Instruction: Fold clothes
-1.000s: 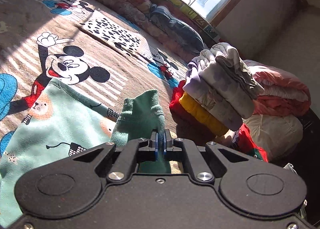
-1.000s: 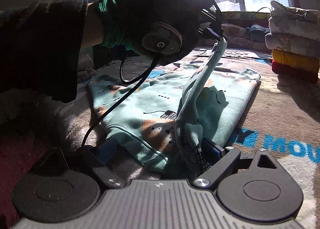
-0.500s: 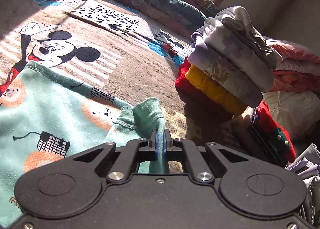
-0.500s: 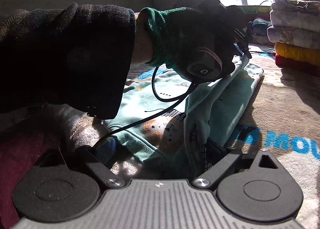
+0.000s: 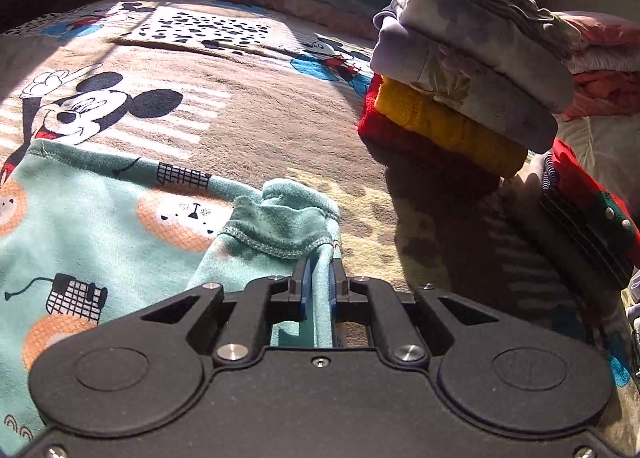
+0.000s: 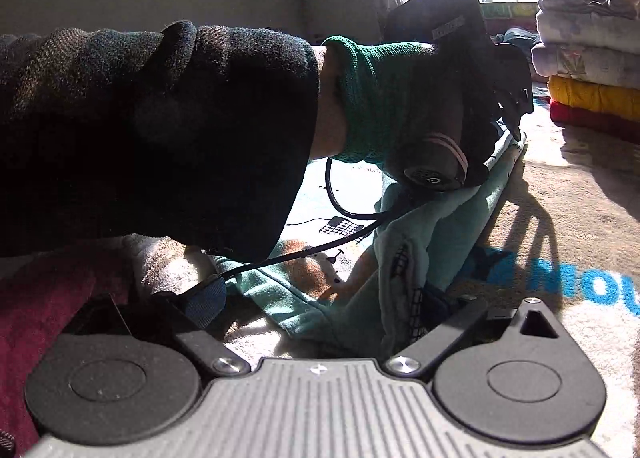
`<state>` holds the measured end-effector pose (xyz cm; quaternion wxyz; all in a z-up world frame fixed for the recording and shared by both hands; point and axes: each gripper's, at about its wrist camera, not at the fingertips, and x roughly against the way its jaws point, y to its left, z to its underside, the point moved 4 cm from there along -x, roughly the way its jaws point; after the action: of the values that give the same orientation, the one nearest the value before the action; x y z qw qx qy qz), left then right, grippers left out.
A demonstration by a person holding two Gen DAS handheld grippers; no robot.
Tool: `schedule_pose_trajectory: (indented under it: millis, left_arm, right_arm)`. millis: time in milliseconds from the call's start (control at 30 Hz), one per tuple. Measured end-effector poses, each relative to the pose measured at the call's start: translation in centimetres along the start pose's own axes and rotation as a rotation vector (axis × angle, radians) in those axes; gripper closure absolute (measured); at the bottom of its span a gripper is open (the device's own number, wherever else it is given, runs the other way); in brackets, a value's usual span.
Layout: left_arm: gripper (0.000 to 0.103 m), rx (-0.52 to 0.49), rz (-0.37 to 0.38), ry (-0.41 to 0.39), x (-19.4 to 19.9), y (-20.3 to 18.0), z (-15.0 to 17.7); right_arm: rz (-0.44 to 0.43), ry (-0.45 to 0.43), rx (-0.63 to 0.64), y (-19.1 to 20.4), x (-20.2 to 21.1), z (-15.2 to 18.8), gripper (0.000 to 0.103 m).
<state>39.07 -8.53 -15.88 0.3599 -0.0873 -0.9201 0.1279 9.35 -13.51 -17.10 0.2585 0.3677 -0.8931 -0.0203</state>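
Note:
A mint-green garment (image 5: 100, 226) with orange lion prints lies flat on the Mickey Mouse blanket (image 5: 260, 110). My left gripper (image 5: 320, 278) is low over the garment's right edge, shut on its sleeve cuff (image 5: 288, 222), with a strip of fabric between narrowly parted jaws. In the right wrist view, a green-gloved hand (image 6: 384, 98) holds the left gripper (image 6: 516, 130) down on the garment (image 6: 452, 226). My right gripper (image 6: 320, 298) stands wide open at the near hem, with a bunched fold beside its right finger (image 6: 440, 298).
A stack of folded clothes (image 5: 460, 98), red, yellow and pale floral, stands at the right on the blanket, also seen ahead (image 6: 588, 58). More bundled laundry (image 5: 600, 58) lies behind it. A dark sleeve (image 6: 160, 130) crosses the right wrist view. A window is at the back.
My left gripper has come down and forward with the cuff, laying the sleeve along the garment's right edge; its jaws stand slightly wider. The right gripper has stayed open in place.

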Motion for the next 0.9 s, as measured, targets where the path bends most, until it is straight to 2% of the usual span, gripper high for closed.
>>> schedule_pose_trajectory:
  millis: [33, 67, 200, 333, 433, 533, 700, 800, 900]
  left_arm:
    - [0.056, -0.008, 0.017, -0.002, 0.2, -0.1, 0.0]
    - [0.054, -0.011, 0.031, -0.005, 0.5, -0.3, -0.1]
    - [0.056, -0.050, 0.093, -0.071, 4.1, -0.3, -1.6]
    - [0.059, -0.122, 0.095, -0.109, 6.8, 0.7, -2.2]
    - [0.064, -0.159, 0.079, -0.106, 7.5, 1.9, -1.7]
    - [0.068, -0.176, 0.092, -0.087, 7.4, 2.9, -0.5]
    - [0.069, -0.230, 0.059, -0.025, 5.2, 4.0, 1.0]
    - [0.068, -0.264, 0.012, 0.019, 3.6, 5.0, 1.4]
    - [0.067, -0.318, 0.009, 0.028, 3.3, 5.1, 1.0]
  right_arm:
    - [0.011, 0.008, 0.017, 0.2, 0.3, -0.1, 0.007]
    - [0.025, 0.015, 0.050, 0.4, 0.8, -0.2, 0.007]
    - [0.098, 0.034, 0.153, 0.9, 2.8, -0.2, 0.008]
    - [0.157, -0.065, 0.237, 1.9, 3.8, -1.4, 0.009]
    - [0.150, -0.131, 0.336, 3.6, 2.3, -2.7, 0.009]
    - [0.165, -0.129, 0.418, 4.8, 0.3, -2.7, 0.010]
    - [0.141, 0.032, 0.253, 1.9, -3.7, -1.1, 0.009]
    - [0.096, -0.004, 0.099, 0.5, -2.9, -1.6, 0.009]
    - [0.043, -0.034, -0.033, -0.9, -2.2, -1.7, 0.009]
